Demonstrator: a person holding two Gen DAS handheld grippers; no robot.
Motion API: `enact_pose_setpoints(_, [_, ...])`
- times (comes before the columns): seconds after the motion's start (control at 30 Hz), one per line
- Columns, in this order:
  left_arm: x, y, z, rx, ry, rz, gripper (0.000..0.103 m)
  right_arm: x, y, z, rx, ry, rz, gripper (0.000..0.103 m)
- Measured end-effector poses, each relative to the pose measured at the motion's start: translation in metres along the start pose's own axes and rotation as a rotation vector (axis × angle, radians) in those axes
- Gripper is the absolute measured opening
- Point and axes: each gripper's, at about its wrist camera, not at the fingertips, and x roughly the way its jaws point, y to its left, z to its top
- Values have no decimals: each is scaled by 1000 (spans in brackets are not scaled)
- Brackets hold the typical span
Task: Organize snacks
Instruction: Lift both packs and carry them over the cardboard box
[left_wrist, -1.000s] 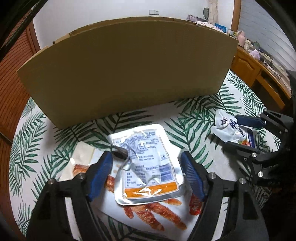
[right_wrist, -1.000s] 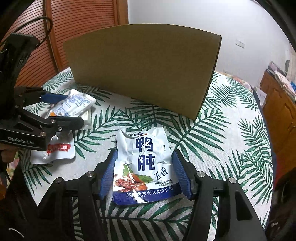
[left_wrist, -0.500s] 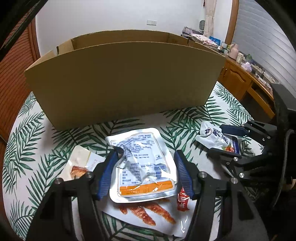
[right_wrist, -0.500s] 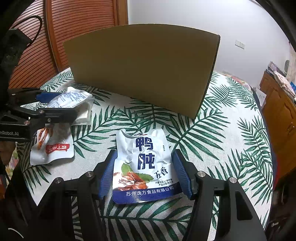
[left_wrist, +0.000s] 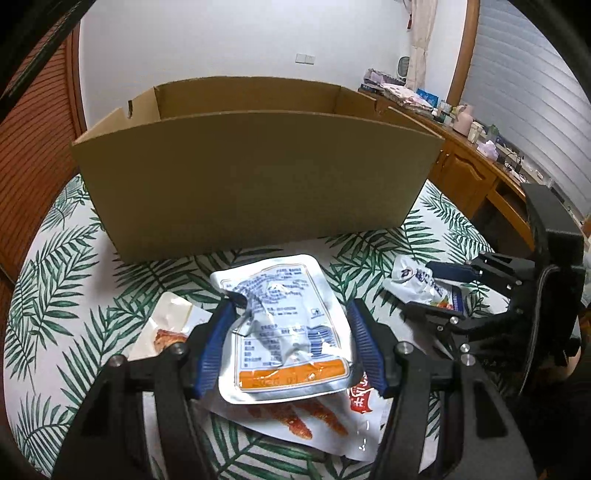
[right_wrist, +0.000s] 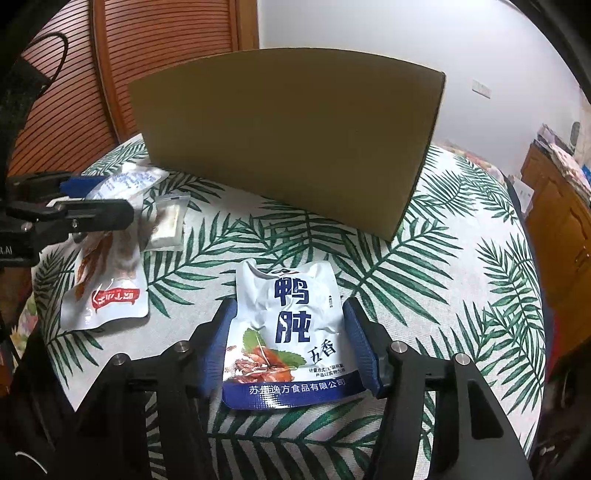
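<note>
Left wrist view shows my left gripper (left_wrist: 291, 332) clamped on a silver pouch with an orange band (left_wrist: 284, 332); both blue pads press its crumpled sides and it rides lifted above a white pouch printed with red strips (left_wrist: 310, 424), which lies flat on the palm-leaf tablecloth (left_wrist: 55, 295) beneath my jaws. Straight ahead of the jaws, an open cardboard box (left_wrist: 251, 177) stands on the table; its tall near wall fills the view between me and the inside, of which I see only the far walls. Off to the right of these jaws sits my right gripper (left_wrist: 424, 288) with a white and blue pouch (left_wrist: 417, 280) between its fingers. Right wrist view shows that gripper (right_wrist: 291, 332) gripping the white and blue pouch (right_wrist: 288, 332) by its two side edges; the jaws are easing slightly closer on it, and I cannot tell whether it is clear of the cloth. Ahead, the same box (right_wrist: 288, 133) blocks the way, seen here from one corner. To the left of these jaws lie the strip-printed pouch (right_wrist: 107, 291) and a small clear sachet (right_wrist: 168, 225), near each other on the cloth, with my left gripper (right_wrist: 99, 199) above them. Behind the box are a slatted wooden door (right_wrist: 147, 55) and a pale wall (right_wrist: 406, 33).
</note>
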Motion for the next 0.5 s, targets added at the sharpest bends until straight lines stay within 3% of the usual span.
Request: enact_pose_setpoints(0.5, [-24,-4,14,24,-69,21,62,-34,-11,6,49,-116,30,60])
